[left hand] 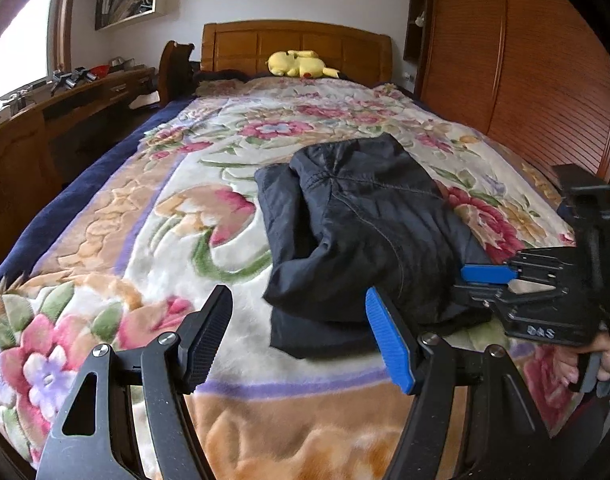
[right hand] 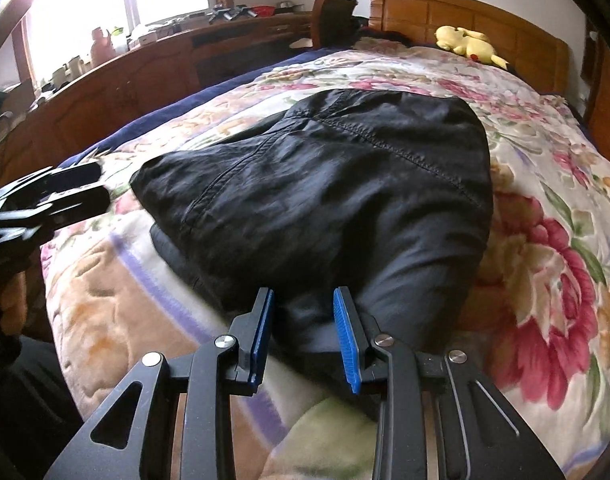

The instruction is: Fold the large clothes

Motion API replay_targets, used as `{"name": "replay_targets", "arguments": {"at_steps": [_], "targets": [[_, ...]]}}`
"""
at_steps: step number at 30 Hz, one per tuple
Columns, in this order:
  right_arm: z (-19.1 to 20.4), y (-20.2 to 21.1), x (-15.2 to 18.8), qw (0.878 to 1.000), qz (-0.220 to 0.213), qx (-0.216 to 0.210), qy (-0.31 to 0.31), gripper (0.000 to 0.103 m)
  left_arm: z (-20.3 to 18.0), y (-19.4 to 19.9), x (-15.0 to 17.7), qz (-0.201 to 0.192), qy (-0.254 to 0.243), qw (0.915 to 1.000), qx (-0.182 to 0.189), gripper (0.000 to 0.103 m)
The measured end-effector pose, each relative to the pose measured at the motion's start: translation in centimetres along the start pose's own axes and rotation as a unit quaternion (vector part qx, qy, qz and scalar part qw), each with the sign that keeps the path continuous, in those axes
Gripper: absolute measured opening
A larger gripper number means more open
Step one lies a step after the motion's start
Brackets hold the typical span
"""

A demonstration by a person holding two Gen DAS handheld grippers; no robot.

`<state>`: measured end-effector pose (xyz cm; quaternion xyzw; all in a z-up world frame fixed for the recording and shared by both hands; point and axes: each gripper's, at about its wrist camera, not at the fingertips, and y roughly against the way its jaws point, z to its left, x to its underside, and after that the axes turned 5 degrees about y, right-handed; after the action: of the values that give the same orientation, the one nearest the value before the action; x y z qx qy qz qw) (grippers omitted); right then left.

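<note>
A black jacket (left hand: 361, 224) lies folded into a bundle on the floral blanket (left hand: 153, 216) of the bed; it also shows in the right wrist view (right hand: 337, 184). My left gripper (left hand: 299, 314) is open and empty, just in front of the bundle's near left corner. My right gripper (right hand: 307, 324) is open with its blue pads either side of the bundle's near edge, not closed on it. It appears from the side in the left wrist view (left hand: 477, 280). The left gripper also shows at the left edge of the right wrist view (right hand: 89, 188).
A yellow plush toy (left hand: 299, 64) lies by the wooden headboard (left hand: 297, 42). A wooden desk (left hand: 65, 100) with clutter runs along the left wall under a window. A wooden wardrobe (left hand: 525, 80) stands to the right of the bed.
</note>
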<state>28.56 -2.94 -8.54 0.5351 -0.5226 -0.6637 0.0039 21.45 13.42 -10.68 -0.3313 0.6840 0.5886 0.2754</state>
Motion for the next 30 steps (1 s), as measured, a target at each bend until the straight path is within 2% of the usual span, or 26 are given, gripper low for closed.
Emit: {"name": "replay_targets", "arguments": {"at_steps": [2, 9, 11, 12, 13, 16, 19, 20, 23, 26, 30], "targets": [[0.1, 0.6, 0.0, 1.0, -0.002, 0.011, 0.002, 0.032, -0.5, -0.8, -0.5, 0.006, -0.004, 1.0, 0.002, 0.07], [0.3, 2.7, 0.6, 1.0, -0.007, 0.006, 0.01, 0.032, -1.9, -2.8, -1.0, 0.02, 0.002, 0.9996, 0.019, 0.068], [0.2, 3.1, 1.0, 1.0, -0.009, 0.01, 0.011, 0.032, -2.2, -3.3, -0.9, 0.033, 0.002, 0.999, 0.032, 0.057], [0.1, 3.2, 1.2, 1.0, -0.008, 0.013, 0.011, 0.032, -2.2, -3.4, -0.9, 0.033, 0.001, 0.999, 0.029, 0.048], [0.0, 3.3, 1.4, 1.0, -0.007, 0.015, 0.012, 0.032, -2.2, -3.6, -0.8, 0.035, -0.002, 0.999, 0.026, 0.035], [-0.3, 3.9, 1.9, 1.0, -0.008, 0.022, 0.014, 0.032, -2.0, -3.4, -0.7, 0.037, 0.001, 0.9986, 0.037, 0.017], [-0.8, 4.4, 2.1, 0.999, -0.014, 0.028, 0.008, 0.032, -1.8, -2.7, -0.7, 0.026, -0.001, 0.999, 0.037, 0.006], [-1.0, 4.6, 2.1, 0.999, -0.017, 0.031, 0.005, 0.032, -1.8, -2.4, -0.7, 0.017, -0.002, 0.9996, 0.023, 0.006], [-1.5, 4.9, 1.7, 0.999, -0.028, 0.046, -0.004, 0.029, -0.4, -2.1, -0.7, 0.017, 0.025, 0.9986, 0.043, 0.006], [-1.8, 4.4, 0.9, 0.998, -0.029, 0.046, -0.012, 0.028, -0.3, -2.5, -0.2, 0.023, 0.017, 0.999, 0.034, 0.006], [-2.0, 2.6, 0.9, 0.999, -0.006, 0.034, -0.014, 0.028, -0.2, -2.4, 0.0, 0.024, 0.016, 0.9992, 0.027, 0.006]]}}
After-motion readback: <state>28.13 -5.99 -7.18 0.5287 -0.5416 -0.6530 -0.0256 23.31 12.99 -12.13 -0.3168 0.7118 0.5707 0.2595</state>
